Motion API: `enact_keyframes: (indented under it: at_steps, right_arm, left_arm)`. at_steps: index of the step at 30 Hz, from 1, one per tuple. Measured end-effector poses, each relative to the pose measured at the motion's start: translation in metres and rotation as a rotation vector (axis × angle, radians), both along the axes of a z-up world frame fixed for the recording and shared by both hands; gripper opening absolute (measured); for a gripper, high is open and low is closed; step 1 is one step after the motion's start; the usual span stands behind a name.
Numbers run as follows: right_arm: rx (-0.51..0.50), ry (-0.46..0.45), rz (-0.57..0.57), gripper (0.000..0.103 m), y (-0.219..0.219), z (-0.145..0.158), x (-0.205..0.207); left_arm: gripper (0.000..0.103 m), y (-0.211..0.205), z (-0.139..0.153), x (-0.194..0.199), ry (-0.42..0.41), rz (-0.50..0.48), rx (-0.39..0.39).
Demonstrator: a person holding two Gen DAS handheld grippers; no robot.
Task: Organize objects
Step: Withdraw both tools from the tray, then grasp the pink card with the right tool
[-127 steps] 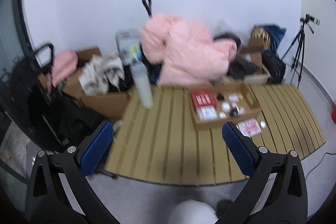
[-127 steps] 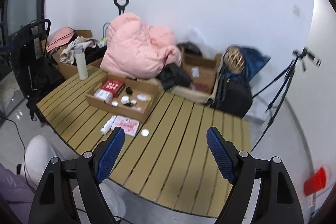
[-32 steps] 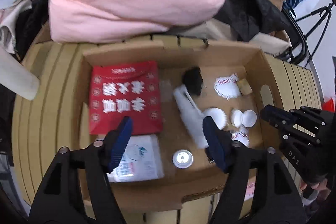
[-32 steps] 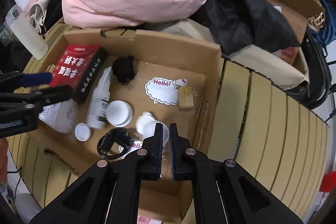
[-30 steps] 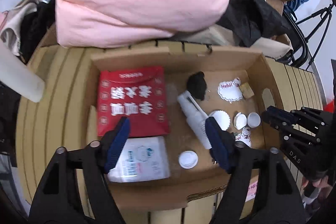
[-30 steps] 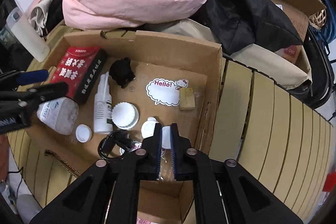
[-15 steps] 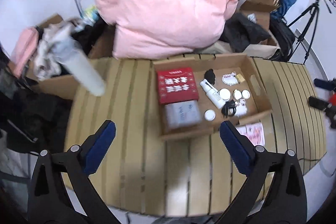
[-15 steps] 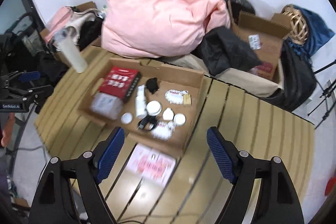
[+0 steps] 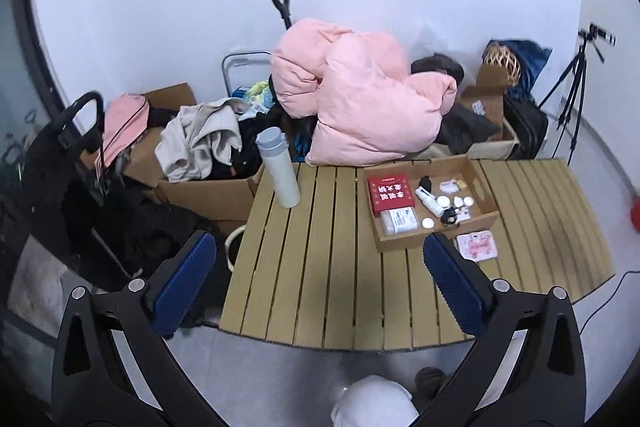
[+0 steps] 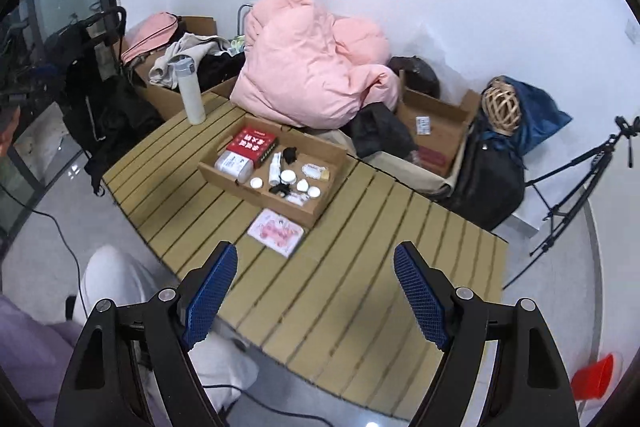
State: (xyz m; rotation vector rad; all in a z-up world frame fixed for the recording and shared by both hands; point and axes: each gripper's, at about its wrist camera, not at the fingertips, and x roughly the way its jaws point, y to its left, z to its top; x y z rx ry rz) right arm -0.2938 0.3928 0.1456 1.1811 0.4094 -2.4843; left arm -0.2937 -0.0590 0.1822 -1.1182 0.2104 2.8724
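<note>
A shallow cardboard box (image 9: 416, 241) (image 10: 316, 214) sits on the slatted wooden table (image 9: 320, 267) (image 10: 360, 259). It holds a red box (image 9: 390, 193) (image 10: 252, 143), a white packet (image 9: 398, 219), a white bottle (image 10: 274, 167), small white jars (image 10: 287, 177) and a black cable. A pink packet (image 9: 477, 245) (image 10: 275, 231) lies on the table in front of the box. My left gripper (image 9: 318, 287) and right gripper (image 10: 316, 301) are open and empty, held back above the table's near edge.
A white flask (image 9: 278, 167) (image 10: 190, 89) stands at the table's far left corner. A pink duvet (image 9: 360, 103) (image 10: 312, 83), cardboard boxes with clothes (image 9: 200, 147), bags and a tripod (image 10: 580, 179) crowd the far side. A person's knee (image 10: 112, 279) is near the table edge.
Both grippers have pulled far back from the box, and the right one has opened. A white round item and the bottle now lie in the box; the pink packet stays on the table.
</note>
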Motion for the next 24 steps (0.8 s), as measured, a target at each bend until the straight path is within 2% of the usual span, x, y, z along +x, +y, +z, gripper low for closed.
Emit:
enact_keyframes:
  at_steps: [4,7,10,13,16,21,24]
  right_arm:
    - [0.051,0.006,-0.006,0.084,0.013,0.006,0.032]
    - [0.082,-0.018,-0.005,0.084,0.018,-0.006,0.045]
    - [0.072,-0.049,0.007,0.084,0.018,-0.023,0.046]
    - [0.049,-0.094,0.027,0.084,0.01,-0.057,0.034]
    - [0.033,-0.174,0.036,0.084,0.002,-0.107,0.009]
    - [0.052,-0.323,-0.018,0.084,-0.014,-0.203,-0.051]
    - [0.03,-0.343,-0.052,0.084,-0.021,-0.239,-0.082]
  left_arm:
    - [0.103,-0.012,-0.003,0.022,-0.006,0.01,-0.009]
    - [0.103,-0.01,-0.016,0.029,-0.031,-0.002,-0.007]
    - [0.103,0.002,-0.04,0.03,-0.062,-0.021,0.003]
    - [0.103,0.026,-0.086,0.025,-0.072,-0.073,-0.014]
    - [0.103,0.055,-0.15,0.007,-0.091,-0.129,-0.02]
    - [0.103,0.102,-0.246,-0.037,-0.186,-0.155,0.115]
    - [0.103,0.135,-0.284,-0.064,-0.246,-0.194,0.173]
